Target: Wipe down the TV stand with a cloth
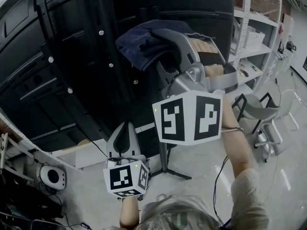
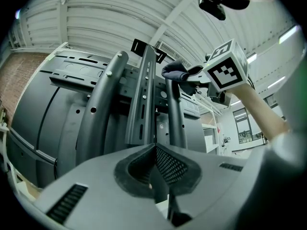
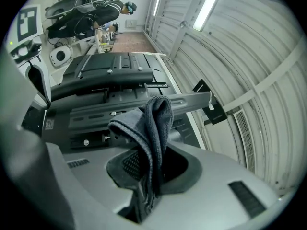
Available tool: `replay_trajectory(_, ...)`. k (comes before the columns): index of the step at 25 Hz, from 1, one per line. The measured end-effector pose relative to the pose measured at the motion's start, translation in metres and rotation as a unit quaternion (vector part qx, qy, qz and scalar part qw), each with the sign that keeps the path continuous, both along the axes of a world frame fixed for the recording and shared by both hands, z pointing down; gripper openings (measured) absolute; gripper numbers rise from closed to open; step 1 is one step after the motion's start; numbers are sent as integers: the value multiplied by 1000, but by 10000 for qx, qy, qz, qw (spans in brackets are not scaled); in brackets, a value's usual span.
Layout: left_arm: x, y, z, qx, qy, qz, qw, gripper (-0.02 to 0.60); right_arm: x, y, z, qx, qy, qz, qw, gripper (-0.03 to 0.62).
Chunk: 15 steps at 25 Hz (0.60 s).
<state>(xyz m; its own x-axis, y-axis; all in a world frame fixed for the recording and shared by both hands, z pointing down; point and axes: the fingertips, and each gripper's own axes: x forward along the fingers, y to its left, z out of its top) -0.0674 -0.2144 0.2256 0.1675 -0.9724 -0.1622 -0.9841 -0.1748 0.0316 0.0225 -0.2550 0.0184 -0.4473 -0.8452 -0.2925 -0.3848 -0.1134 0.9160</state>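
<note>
Head view: your right gripper (image 1: 158, 36) is clamping the dark blue cloth (image 1: 139, 47), holding it high in front of the black TV stand (image 1: 62, 56). Your left gripper (image 1: 125, 127) is hanging lower, well apart from the cloth. White boxes (image 1: 253, 36) are sitting on the shelving (image 1: 247, 51) at right, contents not visible. Left gripper view: jaws are pressing together on nothing and pointing at the stand's upright bracket (image 2: 144, 95). Right gripper view: the cloth is bunching between the clenched jaws, over the stand. A small label (image 3: 49, 123) is showing there, print too tiny to read.
</note>
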Motion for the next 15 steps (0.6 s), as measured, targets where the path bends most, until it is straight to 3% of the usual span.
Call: replay_trajectory(15,-8,-1,16,-221,65,-106,9997,15,-6,-3,64,-503,4,-71,9987,58)
